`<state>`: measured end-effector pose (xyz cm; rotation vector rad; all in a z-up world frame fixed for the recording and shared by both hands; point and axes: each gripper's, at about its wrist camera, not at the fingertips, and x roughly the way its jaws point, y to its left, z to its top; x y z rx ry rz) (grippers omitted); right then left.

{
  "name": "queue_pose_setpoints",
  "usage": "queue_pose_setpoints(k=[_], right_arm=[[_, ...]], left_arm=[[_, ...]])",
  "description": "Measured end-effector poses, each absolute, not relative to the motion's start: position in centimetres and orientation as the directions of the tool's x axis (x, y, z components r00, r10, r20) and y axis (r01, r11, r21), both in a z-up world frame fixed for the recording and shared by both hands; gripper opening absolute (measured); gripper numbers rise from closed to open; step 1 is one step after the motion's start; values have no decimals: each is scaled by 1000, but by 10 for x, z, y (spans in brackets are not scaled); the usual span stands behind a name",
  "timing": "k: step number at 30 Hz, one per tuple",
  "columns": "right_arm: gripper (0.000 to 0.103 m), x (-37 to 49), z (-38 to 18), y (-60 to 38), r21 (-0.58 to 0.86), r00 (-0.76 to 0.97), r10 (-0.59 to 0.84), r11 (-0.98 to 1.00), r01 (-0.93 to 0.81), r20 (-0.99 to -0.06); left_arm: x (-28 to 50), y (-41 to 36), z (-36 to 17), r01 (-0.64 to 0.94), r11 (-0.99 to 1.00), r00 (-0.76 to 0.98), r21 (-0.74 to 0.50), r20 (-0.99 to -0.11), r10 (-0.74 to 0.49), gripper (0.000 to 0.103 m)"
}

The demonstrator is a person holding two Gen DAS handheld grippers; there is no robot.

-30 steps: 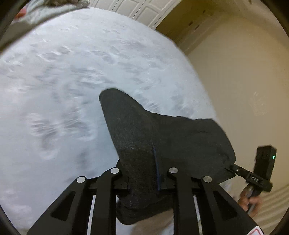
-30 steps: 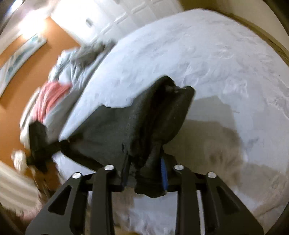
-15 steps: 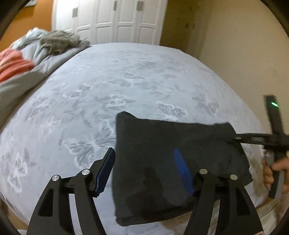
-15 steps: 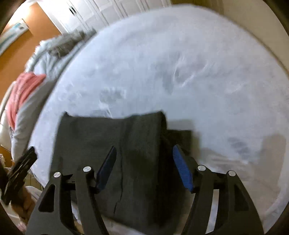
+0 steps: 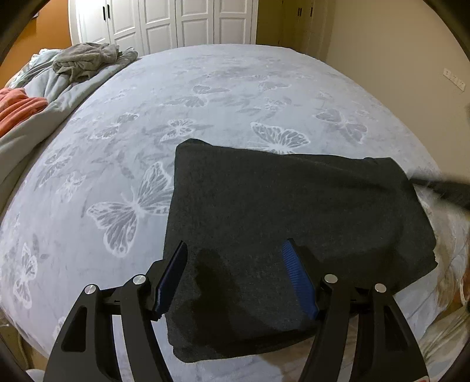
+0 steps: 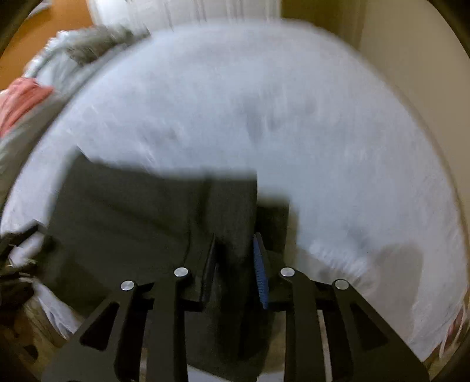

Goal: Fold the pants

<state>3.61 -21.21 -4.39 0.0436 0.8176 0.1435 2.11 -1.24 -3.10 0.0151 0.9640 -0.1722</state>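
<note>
The dark grey pants (image 5: 293, 223) lie folded in a flat rectangle near the front edge of the bed. My left gripper (image 5: 235, 264) is open and empty, its blue pads apart above the pants' near left part. In the blurred right wrist view the pants (image 6: 132, 211) lie left of centre, and my right gripper (image 6: 235, 258) hovers over their right end with its jaws partly closed. The blur hides whether they pinch the cloth. The right gripper shows as a dark blur at the right edge of the left wrist view (image 5: 440, 191).
The bed cover (image 5: 205, 97) is pale blue with butterfly prints. A heap of grey bedding (image 5: 85, 58) and an orange cloth (image 5: 17, 105) lie at the far left. White closet doors (image 5: 176, 20) stand behind the bed and a beige wall (image 5: 396, 50) is on the right.
Both grippers let go of the pants, which now lie flat on the bed. The left gripper has drawn back and up. The right gripper's jaws have narrowed again since half a second ago.
</note>
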Motion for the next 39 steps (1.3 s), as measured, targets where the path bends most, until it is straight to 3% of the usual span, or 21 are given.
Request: queue_pose_setpoints(k=[4, 5, 7, 10, 12, 14, 17, 20, 21, 22, 24, 29, 33, 35, 37, 39], right_arm=[[22, 36, -39, -206, 297, 624, 397, 918, -264, -673], [22, 46, -55, -204, 288, 581, 378, 926, -246, -721], [17, 73, -105, -201, 148, 459, 200, 978, -147, -866], [20, 67, -81, -202, 201, 517, 245, 969, -141, -820], [21, 42, -47, -201, 210, 630, 295, 955, -208, -718], [26, 40, -52, -196, 153, 622, 244, 968, -198, -744], [25, 61, -108, -202, 117, 454, 152, 988, -103, -878], [27, 44, -77, -201, 83, 535, 144, 987, -137, -833], [31, 34, -67, -207, 89, 575, 162, 984, -153, -802], [45, 29, -65, -215, 100, 583, 174, 983, -157, -793], [57, 22, -68, -227, 141, 575, 199, 979, -144, -794], [57, 33, -94, -250, 371, 469, 379, 922, -115, -797], [58, 41, -114, -242, 410, 420, 414, 906, -105, -807], [53, 43, -120, -240, 411, 414, 412, 906, -97, -811], [20, 42, -114, -234, 371, 443, 376, 923, -101, -814], [13, 38, -77, -225, 422, 484, 442, 893, -156, -755]], left_arm=[[21, -17, -33, 143, 990, 576, -18, -812, -98, 68], [22, -19, -35, 146, 989, 576, -10, -812, -93, 68], [23, -21, -37, 147, 989, 573, -1, -815, -86, 68], [22, -25, -40, 158, 987, 568, 11, -819, -82, 68], [20, -27, -39, 168, 986, 574, 17, -815, -84, 68], [19, -30, -41, 173, 984, 579, 32, -812, -75, 68], [20, -33, -43, 182, 983, 565, 30, -822, -79, 68], [17, -32, -39, 188, 982, 571, 24, -816, -89, 68], [16, -32, -38, 185, 982, 579, 25, -811, -88, 68], [15, -29, -34, 176, 984, 593, 20, -800, -90, 70], [16, -20, -33, 156, 988, 590, -17, -800, -107, 74], [20, 3, -39, 113, 983, 535, -147, -825, -185, 74], [16, 2, -32, 121, 981, 566, -149, -801, -192, 75], [14, -1, -27, 132, 978, 579, -160, -789, -207, 75], [13, -1, -23, 141, 975, 586, -170, -780, -221, 75], [13, 3, -18, 138, 974, 596, -181, -770, -228, 75]])
